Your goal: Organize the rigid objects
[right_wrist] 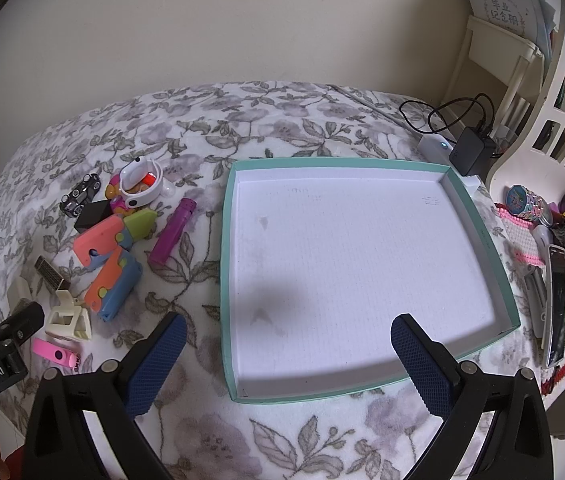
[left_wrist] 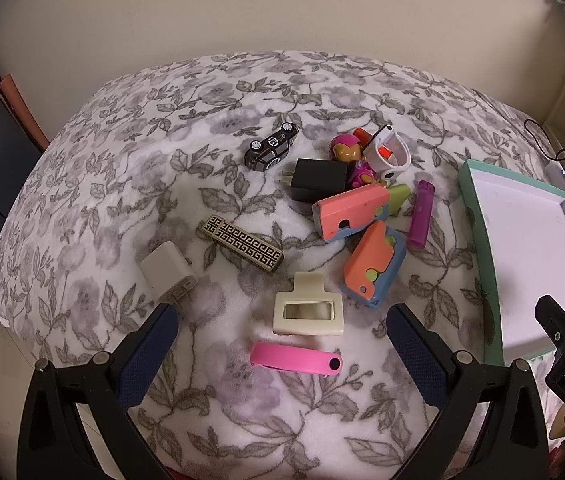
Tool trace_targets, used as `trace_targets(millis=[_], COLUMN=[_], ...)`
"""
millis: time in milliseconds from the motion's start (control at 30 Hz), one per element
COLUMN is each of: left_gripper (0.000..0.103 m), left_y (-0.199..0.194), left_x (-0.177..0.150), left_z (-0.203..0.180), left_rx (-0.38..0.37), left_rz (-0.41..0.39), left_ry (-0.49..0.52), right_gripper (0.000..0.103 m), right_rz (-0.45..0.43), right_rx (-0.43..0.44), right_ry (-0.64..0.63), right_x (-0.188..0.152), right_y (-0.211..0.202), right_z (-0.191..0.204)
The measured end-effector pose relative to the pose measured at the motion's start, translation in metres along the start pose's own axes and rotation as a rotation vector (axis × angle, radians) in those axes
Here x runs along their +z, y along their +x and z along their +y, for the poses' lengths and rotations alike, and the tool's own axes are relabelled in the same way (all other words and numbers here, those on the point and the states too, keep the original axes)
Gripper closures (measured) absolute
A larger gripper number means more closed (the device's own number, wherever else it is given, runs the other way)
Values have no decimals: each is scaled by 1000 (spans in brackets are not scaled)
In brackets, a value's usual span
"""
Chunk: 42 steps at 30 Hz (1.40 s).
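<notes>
white charger: far left of the pile, prongs toward me, just beside my left finger tip. Lies on soft bed cover, so it'll sink if I press down; grip across the flat sides.
patterned box: long, lies diagonal, apart from the rest. Easy pick w/ room both sides.
left hand-held gripper: jaws spread wide, nothing in them, hanging over the near items.
cream clip: right between my jaws w/ the pink stick just nearer. I judge one of these is the step in hand, nothing in the tray yet. Close on one only; they sit near each other, so come straight down and centre on it.
toy car: far side, alone.
pile: black plug, doll, white watch, two orange-blue toys touching/overlapping. Take outer bits first, else the rest shift.
purple stick: btw pile and tray, free to grab.
right hand-held gripper: jaws spread, holding nothing, over the tray's near edge.
tray: teal rim, white floor, bare inside. Raised wall, so lift clear over the left rim before lowering.
room: open cover btw pile and tray. Right of the tray the bed edge is crowded w/ cable, remote, trinkets; keep away.
</notes>
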<state>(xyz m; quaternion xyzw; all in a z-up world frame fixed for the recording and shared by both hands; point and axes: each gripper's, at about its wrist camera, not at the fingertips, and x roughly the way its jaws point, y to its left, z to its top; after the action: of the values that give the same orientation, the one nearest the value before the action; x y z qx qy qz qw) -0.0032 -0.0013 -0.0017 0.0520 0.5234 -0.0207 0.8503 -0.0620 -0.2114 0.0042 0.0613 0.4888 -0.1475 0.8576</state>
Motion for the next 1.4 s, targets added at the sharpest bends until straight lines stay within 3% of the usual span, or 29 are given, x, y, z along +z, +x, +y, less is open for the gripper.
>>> trace_targets(millis=[233,433,700,933,1133,1400], left_gripper=[0,0,0,0,0,3], left_y=[0,-1,11,38,62,83], left_x=[0,4,9,6,10,23], left_z=[1,28,100,140,141,141], left_rx=[-3,-20,45,17,-38,-75], left_rz=[2,21,75,161,213,229], left_ry=[-2,-70,-204,-311,-350,-371], right_gripper=[0,0,0,0,0,13], right_rz=[-4,-40,60,164,247,294], right_rx=[4,115,304,350,383,411], right_ry=[-1,-30,-94,-162,-179,-177], right_x=[-1,0,-4,-15,-26,-31], right_y=[0,-8,3,24,40,49], right_z=[1,23,92,145,172,188])
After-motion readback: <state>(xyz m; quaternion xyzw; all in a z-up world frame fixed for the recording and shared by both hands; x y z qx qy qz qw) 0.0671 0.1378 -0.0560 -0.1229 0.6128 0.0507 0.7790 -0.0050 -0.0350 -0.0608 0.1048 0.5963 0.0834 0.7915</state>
